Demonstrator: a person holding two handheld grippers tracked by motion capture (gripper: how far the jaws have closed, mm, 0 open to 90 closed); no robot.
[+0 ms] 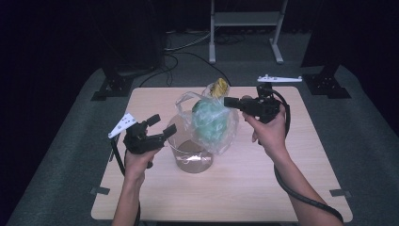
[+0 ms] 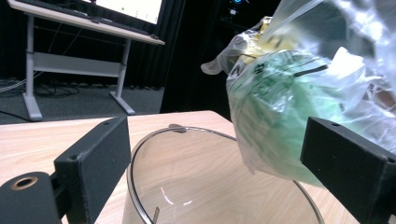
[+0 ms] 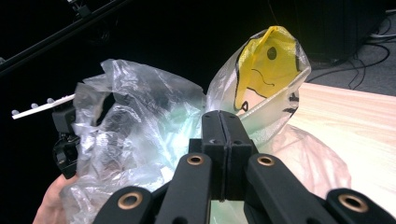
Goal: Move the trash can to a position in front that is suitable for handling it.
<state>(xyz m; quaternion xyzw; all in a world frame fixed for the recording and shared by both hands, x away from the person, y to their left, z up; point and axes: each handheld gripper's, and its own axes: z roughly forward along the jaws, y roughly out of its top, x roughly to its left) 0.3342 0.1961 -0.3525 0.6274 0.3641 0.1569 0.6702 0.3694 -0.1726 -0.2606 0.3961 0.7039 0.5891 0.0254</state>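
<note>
Two grippers work over a light wooden table (image 1: 244, 188), one in each of a person's hands. The right gripper (image 1: 229, 101) comes in from the right side of the high view, pointing leftward, its jaws pressed together on the upper edge of a clear plastic bag (image 1: 211, 125). In the right gripper view the two black jaws meet flat against each other with the thin film of the bag (image 3: 140, 121) pinched between them. The bag hangs lifted off the tabletop, crumpled and translucent, with something pale green (image 1: 209, 120) bundled inside it and a yellow printed patch (image 1: 219, 86) showing near its top, toward the far edge of the table.

The left gripper (image 1: 159, 127) sits at the left, its jaws spread wide and gripping nothing. It points toward a clear glass bowl (image 1: 190, 157) that stands on the table just beside it. In the left gripper view the bowl's rim (image 2: 140, 154) curves between the two open jaws, and the green-filled bag (image 2: 280, 107) hangs above the bowl's far right side, just above the rim; whether it touches the glass cannot be told.

Beyond the table a white metal stand (image 1: 244, 28) rests on the grey floor.
</note>
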